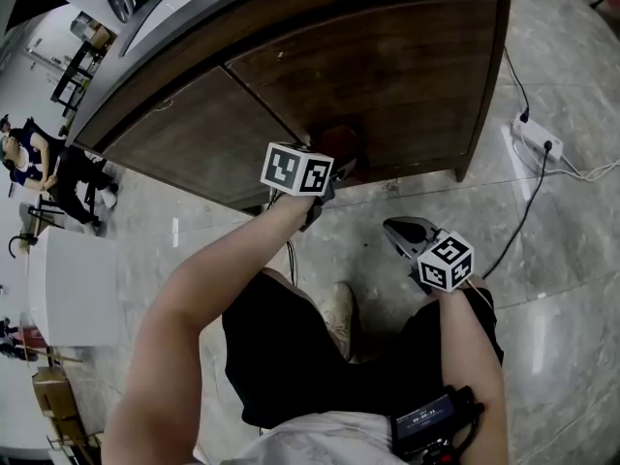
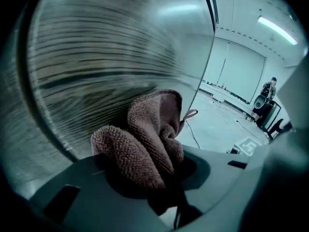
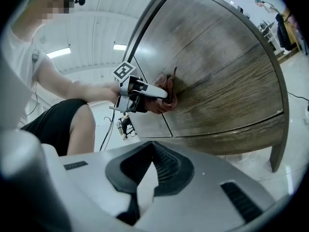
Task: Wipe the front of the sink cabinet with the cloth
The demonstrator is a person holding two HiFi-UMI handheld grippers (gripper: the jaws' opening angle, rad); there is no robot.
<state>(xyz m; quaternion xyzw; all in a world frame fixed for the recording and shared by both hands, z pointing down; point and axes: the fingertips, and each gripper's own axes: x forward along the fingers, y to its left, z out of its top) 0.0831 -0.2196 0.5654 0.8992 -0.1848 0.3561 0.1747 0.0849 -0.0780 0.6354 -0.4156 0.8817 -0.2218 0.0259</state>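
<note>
A reddish-brown cloth (image 1: 339, 147) is pressed against the dark wooden front of the sink cabinet (image 1: 387, 76), low down beside the seam between its two doors. My left gripper (image 1: 336, 170) is shut on the cloth. In the left gripper view the bunched cloth (image 2: 145, 139) fills the jaws, and the cabinet's wood grain (image 2: 106, 57) is right behind it. My right gripper (image 1: 395, 228) hangs over the floor, away from the cabinet, shut with nothing in it. The right gripper (image 3: 144, 180) looks at the left gripper (image 3: 161, 93) and the cloth (image 3: 163, 100) on the cabinet door (image 3: 217, 81).
A white power strip (image 1: 538, 139) with cables lies on the tiled floor at the right, beside the cabinet's corner leg (image 1: 465, 168). A white table (image 1: 73, 284) stands at the left, with seated people beyond it. My own shoe (image 1: 337, 318) is below the grippers.
</note>
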